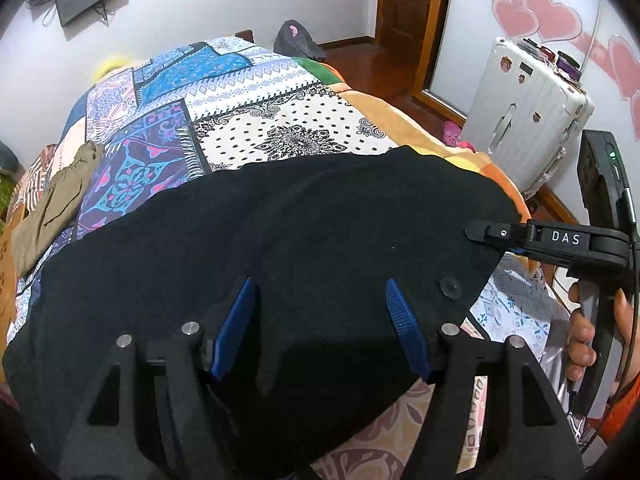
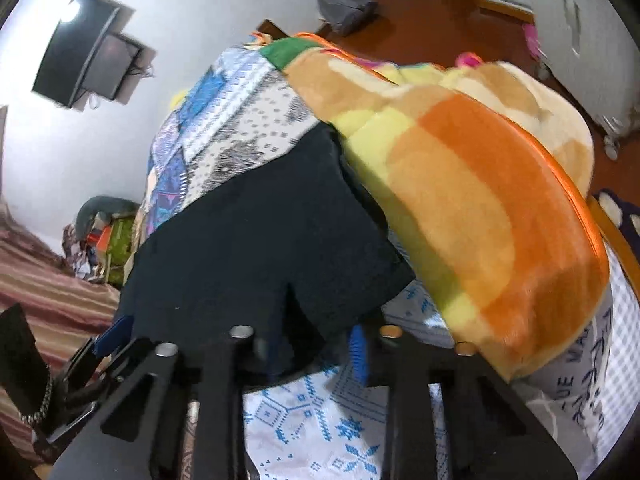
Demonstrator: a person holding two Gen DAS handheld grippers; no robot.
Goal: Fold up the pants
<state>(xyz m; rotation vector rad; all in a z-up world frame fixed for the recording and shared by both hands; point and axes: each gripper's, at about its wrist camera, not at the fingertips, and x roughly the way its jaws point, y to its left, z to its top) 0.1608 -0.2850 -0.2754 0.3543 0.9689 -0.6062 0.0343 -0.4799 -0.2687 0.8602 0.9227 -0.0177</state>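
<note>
Black pants [image 1: 280,232] lie spread across a patterned quilt [image 1: 256,96] on a bed, with a button [image 1: 450,289] near their right edge. My left gripper [image 1: 319,282] is open, its blue fingers [image 1: 240,320] set wide apart on the near part of the pants. A hand [image 1: 580,332] holds my right gripper [image 1: 471,233], which comes in from the right and is shut on the pants' right edge. In the right wrist view the pants [image 2: 260,240] run down between the right gripper's [image 2: 312,344] fingers, and only one blue pad [image 2: 358,356] shows. The left gripper [image 2: 114,334] sits at the pants' far corner.
A thick orange and yellow blanket [image 2: 460,200] lies bunched right beside the pants. An olive garment [image 1: 52,208] lies at the quilt's left edge. A white suitcase [image 1: 524,120] stands by the wall on the right, and a grey bag [image 1: 296,40] sits on the wooden floor beyond the bed.
</note>
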